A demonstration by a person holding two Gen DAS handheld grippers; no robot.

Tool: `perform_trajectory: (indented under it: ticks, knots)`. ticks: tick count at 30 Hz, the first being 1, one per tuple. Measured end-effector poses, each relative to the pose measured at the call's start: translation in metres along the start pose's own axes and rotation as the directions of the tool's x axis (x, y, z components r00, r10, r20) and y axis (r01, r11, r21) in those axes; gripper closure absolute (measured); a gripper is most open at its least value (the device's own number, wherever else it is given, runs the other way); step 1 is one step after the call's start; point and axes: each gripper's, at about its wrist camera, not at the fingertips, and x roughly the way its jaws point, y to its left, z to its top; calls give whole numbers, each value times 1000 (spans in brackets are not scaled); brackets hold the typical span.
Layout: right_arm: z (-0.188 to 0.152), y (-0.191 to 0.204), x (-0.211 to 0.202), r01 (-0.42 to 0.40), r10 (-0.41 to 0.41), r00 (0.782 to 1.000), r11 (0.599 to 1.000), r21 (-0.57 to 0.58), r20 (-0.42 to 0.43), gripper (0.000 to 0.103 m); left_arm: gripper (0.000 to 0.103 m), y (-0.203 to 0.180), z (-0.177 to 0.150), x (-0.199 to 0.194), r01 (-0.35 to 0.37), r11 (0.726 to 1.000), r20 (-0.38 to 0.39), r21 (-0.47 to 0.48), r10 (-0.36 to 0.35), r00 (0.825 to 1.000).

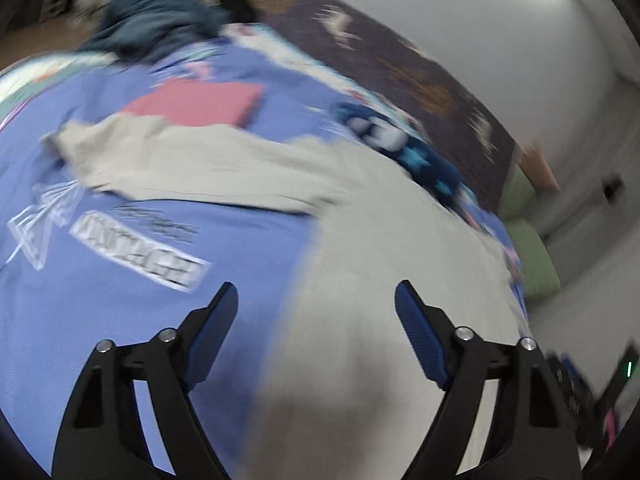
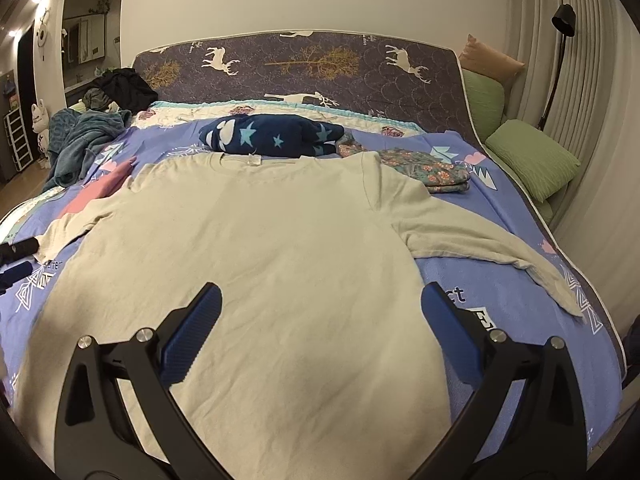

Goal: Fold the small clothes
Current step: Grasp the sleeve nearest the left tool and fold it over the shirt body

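Cream long-sleeved shirt (image 2: 256, 248) lies spread flat across the middle of the bed (image 2: 500, 292), neckline toward the headboard (image 2: 360, 76), both sleeves stretched out toward the side edges of the purple printed bedspread. Right gripper (image 2: 320, 312) hangs over the shirt's lower body near the foot edge, jaws spread wide with nothing between them. Left gripper (image 1: 316, 300), seen through a motion-blurred view, sits above the boundary between the shirt's side and the bare bedspread, jaws likewise apart and pinching nothing; its tips also show at the bed's left edge in the right wrist view. A navy star-print bundle (image 2: 272, 136) rests just beyond the collar, a folded floral garment (image 2: 424, 168) beside the far sleeve's shoulder, and a teal blanket (image 2: 84, 136) heaps at the head-end corner. Green pillows (image 2: 532, 156) line the far side.
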Motion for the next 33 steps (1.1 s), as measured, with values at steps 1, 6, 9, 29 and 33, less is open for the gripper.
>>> perform_trajectory:
  ticks: [1, 6, 9, 29, 33]
  knots:
    - [0, 1, 3, 2, -2, 1000, 1000, -2, -5, 2, 27, 25, 12, 2, -29, 997, 17, -68, 30, 999]
    - [2, 9, 16, 9, -10, 999, 1000, -30, -33, 2, 31, 134, 65, 17, -193, 925, 34, -327, 216, 976]
    - [6, 14, 23, 13, -15, 999, 999, -36, -46, 2, 36, 185, 93, 33, -209, 870, 29, -447, 247, 968]
    - [21, 11, 52, 23, -23, 997, 1000, -5, -80, 2, 99, -16, 181, 20, 56, 997, 239, 45, -65, 969]
    - [20, 7, 49, 26, -26, 997, 1000, 1, -67, 2, 99, -151, 141, 30, 223, 924, 119, 310, -271, 955]
